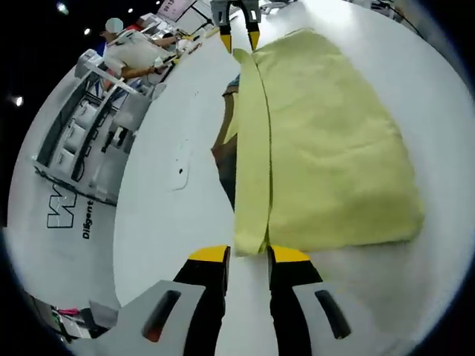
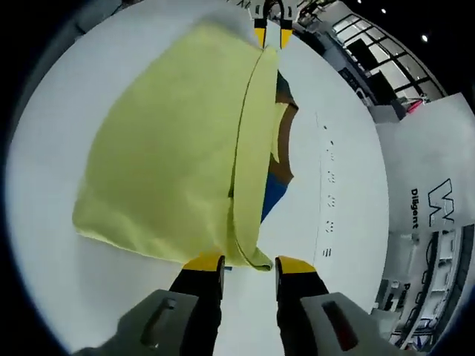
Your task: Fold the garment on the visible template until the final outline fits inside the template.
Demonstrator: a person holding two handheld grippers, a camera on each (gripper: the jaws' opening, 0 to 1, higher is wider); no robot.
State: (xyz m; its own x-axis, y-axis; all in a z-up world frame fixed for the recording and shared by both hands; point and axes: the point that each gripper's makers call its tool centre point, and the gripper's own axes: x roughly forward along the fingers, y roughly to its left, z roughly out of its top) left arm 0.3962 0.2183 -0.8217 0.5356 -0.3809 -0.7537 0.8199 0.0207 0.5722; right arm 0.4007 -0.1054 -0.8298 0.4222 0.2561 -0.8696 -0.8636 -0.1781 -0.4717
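I am mid-fold: my left hand-held gripper (image 1: 249, 256) and right hand-held gripper (image 2: 249, 263), jaws spread, sit at opposite ends of the yellow garment's (image 1: 326, 148) folded strip on the white surface (image 1: 163, 208), which I judge must next be pinched and carried across.

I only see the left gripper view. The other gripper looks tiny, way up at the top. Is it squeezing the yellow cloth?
Observer: No. In the right gripper view, the right gripper has its jaws apart, and the corner of the yellow garment lies between the tips.
Operator: What's hiding under the folded strip?
Observer: A blue patch peeks out beside the fold, below a brown part. It's probably the template.
Operator: Anything else on the table there?
Observer: A row of small dark marks runs along the white table.
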